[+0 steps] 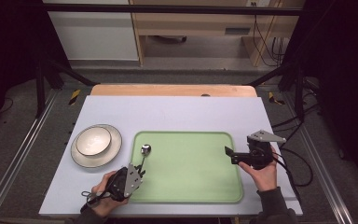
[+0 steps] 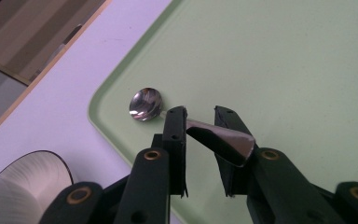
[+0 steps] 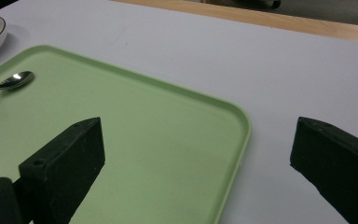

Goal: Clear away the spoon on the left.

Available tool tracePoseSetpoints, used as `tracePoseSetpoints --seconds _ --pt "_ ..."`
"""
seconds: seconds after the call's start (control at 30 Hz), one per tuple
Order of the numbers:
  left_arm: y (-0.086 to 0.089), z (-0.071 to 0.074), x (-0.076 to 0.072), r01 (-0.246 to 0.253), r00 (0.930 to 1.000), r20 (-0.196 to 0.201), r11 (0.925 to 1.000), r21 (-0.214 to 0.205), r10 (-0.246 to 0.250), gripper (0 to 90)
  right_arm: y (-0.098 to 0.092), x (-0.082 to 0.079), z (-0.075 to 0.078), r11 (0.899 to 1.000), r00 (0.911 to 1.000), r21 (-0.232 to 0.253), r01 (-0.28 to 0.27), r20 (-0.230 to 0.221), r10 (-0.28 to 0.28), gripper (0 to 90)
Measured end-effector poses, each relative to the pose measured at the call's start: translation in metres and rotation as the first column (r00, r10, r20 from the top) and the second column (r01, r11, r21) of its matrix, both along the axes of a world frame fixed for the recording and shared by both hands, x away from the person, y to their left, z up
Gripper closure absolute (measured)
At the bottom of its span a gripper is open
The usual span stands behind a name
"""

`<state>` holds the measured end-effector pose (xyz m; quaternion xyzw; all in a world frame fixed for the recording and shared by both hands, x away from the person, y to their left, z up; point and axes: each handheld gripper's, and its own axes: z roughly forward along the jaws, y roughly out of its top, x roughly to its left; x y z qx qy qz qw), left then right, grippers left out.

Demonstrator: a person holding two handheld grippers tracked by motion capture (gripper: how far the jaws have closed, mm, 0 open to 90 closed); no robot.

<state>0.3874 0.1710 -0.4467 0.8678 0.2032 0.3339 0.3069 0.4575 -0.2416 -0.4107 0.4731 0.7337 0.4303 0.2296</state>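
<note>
Nearest, black left gripper with jaws slightly parted around the handle of a shiny metal spoon, pads seemingly just off it, handle end hidden behind the jaws. Spoon bowl resting on the pale green plastic tray near its far-left corner, beside a white bowl nested on a cream plate. Further right, black right gripper gaping wide with nothing between, straddling the tray's right rim, most of the tray floor bare.

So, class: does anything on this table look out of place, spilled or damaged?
Nothing stands out. The spoon lies flat in the green tray, its handle between the left gripper jaws; the bowl sits upright on its plate.
</note>
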Motion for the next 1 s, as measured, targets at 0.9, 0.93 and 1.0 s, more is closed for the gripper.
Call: tracePoseSetpoints --seconds 0.9,0.93,1.0 --pt "-0.0055 -0.0086 0.0009 0.033 0.9987 -0.039 0.9985 0.044 -0.032 68.5 0.0008 0.0005 -0.0007 1.0 1.0 -0.006 -0.006 -0.006 0.006 3.3" --pt "-0.0059 -0.009 0.001 0.033 0.9986 -0.043 0.9981 0.052 -0.03 68.0 0.0008 0.0006 -0.0008 1.0 1.0 -0.007 -0.007 -0.006 0.007 3.3" --pt "-0.0062 -0.0094 0.0011 0.035 0.9984 -0.046 0.998 0.052 -0.033 67.3 0.0009 0.0005 -0.0009 1.0 0.9999 -0.007 -0.007 -0.008 0.007 3.3"
